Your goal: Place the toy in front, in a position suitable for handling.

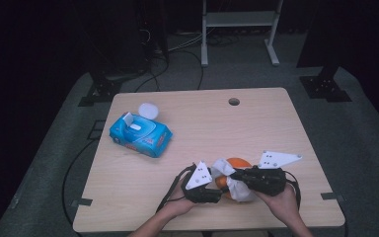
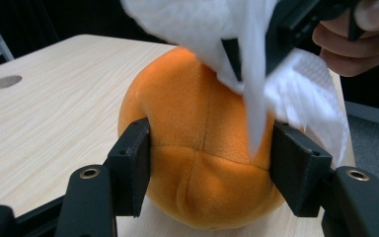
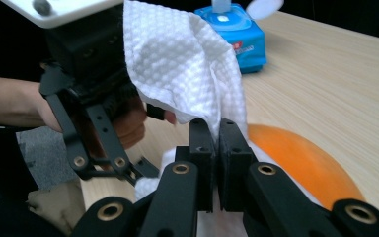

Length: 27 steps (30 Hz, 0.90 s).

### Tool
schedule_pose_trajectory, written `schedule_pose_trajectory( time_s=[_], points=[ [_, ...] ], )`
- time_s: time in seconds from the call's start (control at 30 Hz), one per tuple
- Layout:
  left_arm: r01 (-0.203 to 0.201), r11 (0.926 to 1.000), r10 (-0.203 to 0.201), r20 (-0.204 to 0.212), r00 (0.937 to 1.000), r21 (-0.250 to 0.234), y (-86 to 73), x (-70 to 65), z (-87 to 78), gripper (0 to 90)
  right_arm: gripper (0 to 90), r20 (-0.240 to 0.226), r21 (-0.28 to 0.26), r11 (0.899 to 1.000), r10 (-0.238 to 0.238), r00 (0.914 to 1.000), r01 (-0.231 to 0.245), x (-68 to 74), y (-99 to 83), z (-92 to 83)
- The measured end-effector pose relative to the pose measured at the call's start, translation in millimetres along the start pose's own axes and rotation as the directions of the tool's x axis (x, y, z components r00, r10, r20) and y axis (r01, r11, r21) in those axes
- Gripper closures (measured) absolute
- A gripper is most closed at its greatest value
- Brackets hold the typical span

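Your left tool clamps the round orange plush ball on the pale wooden bench, near its front edge. Your right tool, jaws pinched tight, grips the white dimpled paper wipe draped over it. Farther back lies the blue wipes pack.

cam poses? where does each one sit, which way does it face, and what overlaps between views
High view: above the person's side, facing forward and down on the table; forearms, left gripper, right gripper.
Left gripper view: on the left gripper, along jaws pressed on the orange plush ball.
Right gripper view: on the right gripper, jaws pinching the white wipe.
Shared: ball and wipe.
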State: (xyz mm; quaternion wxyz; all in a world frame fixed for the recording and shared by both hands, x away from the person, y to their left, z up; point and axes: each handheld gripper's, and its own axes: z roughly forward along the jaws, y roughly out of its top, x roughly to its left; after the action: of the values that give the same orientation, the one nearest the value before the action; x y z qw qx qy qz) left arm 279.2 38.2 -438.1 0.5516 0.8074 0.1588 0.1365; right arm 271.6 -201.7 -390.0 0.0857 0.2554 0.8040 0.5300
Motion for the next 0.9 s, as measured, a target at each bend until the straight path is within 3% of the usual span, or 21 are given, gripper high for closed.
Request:
schedule_pose_trajectory(
  time_s=[0.17, 0.33, 0.43, 0.57, 0.7, 0.8, 0.9],
  points=[
    [0.037, 0.9992, -0.037, 0.017, 0.9992, 0.013, -5.6, 9.5, -3.5, 35.2, 85.9, 0.066, -0.001, 0.999, 0.045, 0.9968, -0.046, -19.6, -8.6, -11.3],
    [0.105, 0.9945, -0.105, 0.037, 0.9938, 0.005, -1.7, 13.3, -3.4, 17.3, 85.9, 0.047, 0.025, 0.997, 0.068, 0.9966, -0.069, -21.7, -13.2, -6.5],
    [0.094, 0.9951, -0.095, 0.039, 0.9947, 0.031, -2.9, 12.2, -2.8, 18.0, 85.8, 0.019, 0.048, 0.998, 0.048, 0.9987, -0.049, -13.6, -10.2, 0.2],
    [0.027, 0.9988, -0.029, 0.040, 0.9988, 0.040, -3.0, 9.4, -5.9, 34.4, 85.8, -0.006, 0.037, 0.999, 0.008, 1.0000, -0.008, -2.8, -3.1, 4.5],
    [-0.009, 0.9987, 0.007, 0.044, 0.9990, 0.051, -6.0, 14.1, -8.8, 39.6, 85.8, 0.032, 0.044, 0.999, 0.002, 0.9995, -0.003, -7.7, -4.3, 1.8],
    [0.016, 0.9987, -0.019, 0.049, 0.9986, 0.047, -8.2, 19.7, -10.2, 38.0, 85.8, 0.069, 0.052, 0.998, 0.023, 0.9974, -0.026, -16.7, -9.8, -3.9],
    [0.055, 0.9964, -0.056, 0.020, 0.9982, 0.064, -3.3, 19.0, -8.0, 20.2, 85.8, 0.073, 0.059, 0.998, 0.025, 0.9970, -0.030, -16.3, -12.4, -2.8]
  ],
)
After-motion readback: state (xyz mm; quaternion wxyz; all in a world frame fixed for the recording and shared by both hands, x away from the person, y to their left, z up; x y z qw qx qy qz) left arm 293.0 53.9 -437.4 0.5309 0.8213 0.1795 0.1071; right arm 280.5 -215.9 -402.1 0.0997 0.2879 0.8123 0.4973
